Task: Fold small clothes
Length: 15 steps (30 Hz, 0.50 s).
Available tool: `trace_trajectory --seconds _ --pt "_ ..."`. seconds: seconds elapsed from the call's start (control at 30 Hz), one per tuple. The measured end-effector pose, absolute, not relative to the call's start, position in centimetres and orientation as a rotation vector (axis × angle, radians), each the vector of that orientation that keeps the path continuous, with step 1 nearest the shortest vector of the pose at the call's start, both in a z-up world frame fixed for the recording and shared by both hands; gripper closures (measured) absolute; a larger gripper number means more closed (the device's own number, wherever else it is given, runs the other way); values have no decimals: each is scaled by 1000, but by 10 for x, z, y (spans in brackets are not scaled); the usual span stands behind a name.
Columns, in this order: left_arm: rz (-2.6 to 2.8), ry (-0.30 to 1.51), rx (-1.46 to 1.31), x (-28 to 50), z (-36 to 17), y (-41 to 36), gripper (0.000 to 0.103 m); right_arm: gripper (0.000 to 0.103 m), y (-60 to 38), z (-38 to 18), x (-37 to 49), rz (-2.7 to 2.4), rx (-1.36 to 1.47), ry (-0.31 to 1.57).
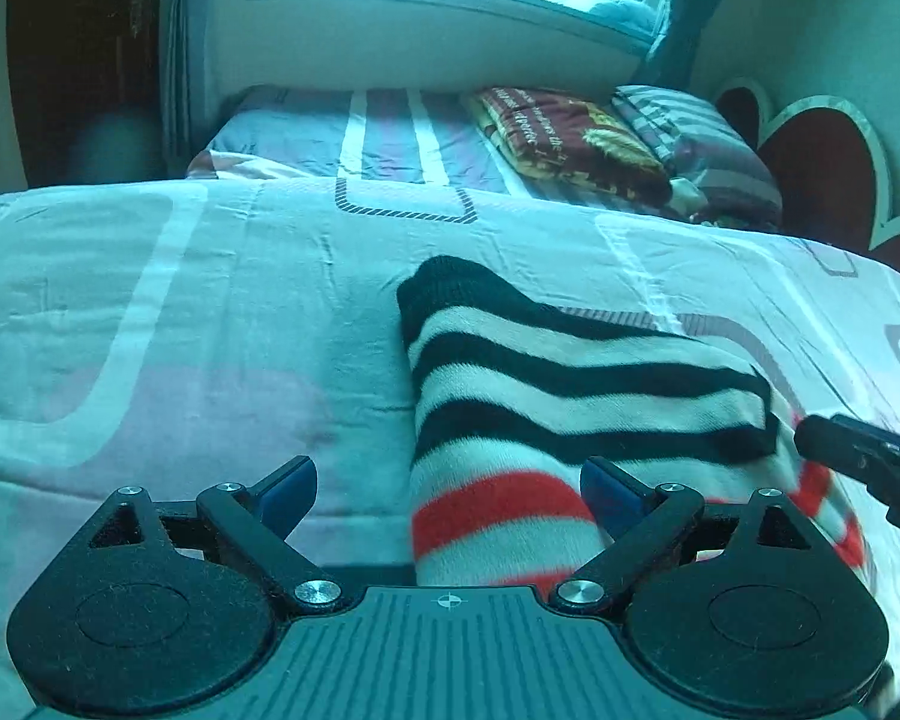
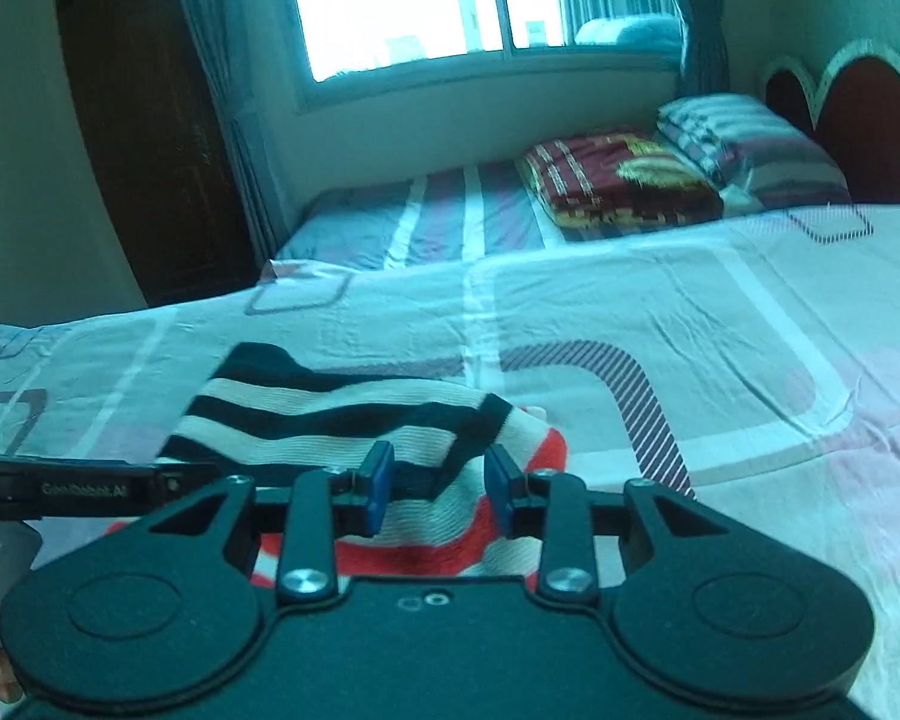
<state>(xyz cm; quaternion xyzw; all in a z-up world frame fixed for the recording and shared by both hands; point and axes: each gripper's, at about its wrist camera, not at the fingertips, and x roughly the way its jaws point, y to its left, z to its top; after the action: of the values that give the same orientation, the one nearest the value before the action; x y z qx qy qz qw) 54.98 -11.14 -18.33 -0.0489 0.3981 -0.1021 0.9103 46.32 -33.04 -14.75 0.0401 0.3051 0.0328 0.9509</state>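
On the near part of the bed's pale pink-and-white patterned sheet (image 1: 210, 312) lies the striped knit garment with black, white and red bands (image 1: 546, 396), folded over on itself, its black-edged end toward the far edge. At the garment's near left corner the left gripper (image 1: 450, 489) stands spread wide, one blue pad (image 1: 606, 495) over the red stripe and the other over bare sheet, grasping nothing. At its near right side the right gripper (image 2: 438, 489) has its jaws partly apart, with striped cloth between the blue pads (image 2: 378, 483) but not pinched.
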Motion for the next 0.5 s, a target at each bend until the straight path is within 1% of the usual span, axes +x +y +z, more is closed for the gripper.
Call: trace_trajectory --seconds 0.13,0.2,0.27,0.3,0.43,0.5 --pt "-234 794 -74 515 -178 -108 9 70 -320 -142 430 94 78 599" --pt "-239 776 -73 501 -178 -107 9 66 -315 -152 418 102 76 632" --pt "-240 774 -78 493 -180 -106 9 65 -309 -170 415 101 34 696" --pt "-241 778 -86 489 -181 -106 9 65 -307 -177 412 96 18 691" --pt "-236 770 -79 479 -179 -103 9 65 -305 -162 408 85 68 678" --pt "-241 774 -77 477 -177 -102 9 63 -303 -154 400 77 70 657"
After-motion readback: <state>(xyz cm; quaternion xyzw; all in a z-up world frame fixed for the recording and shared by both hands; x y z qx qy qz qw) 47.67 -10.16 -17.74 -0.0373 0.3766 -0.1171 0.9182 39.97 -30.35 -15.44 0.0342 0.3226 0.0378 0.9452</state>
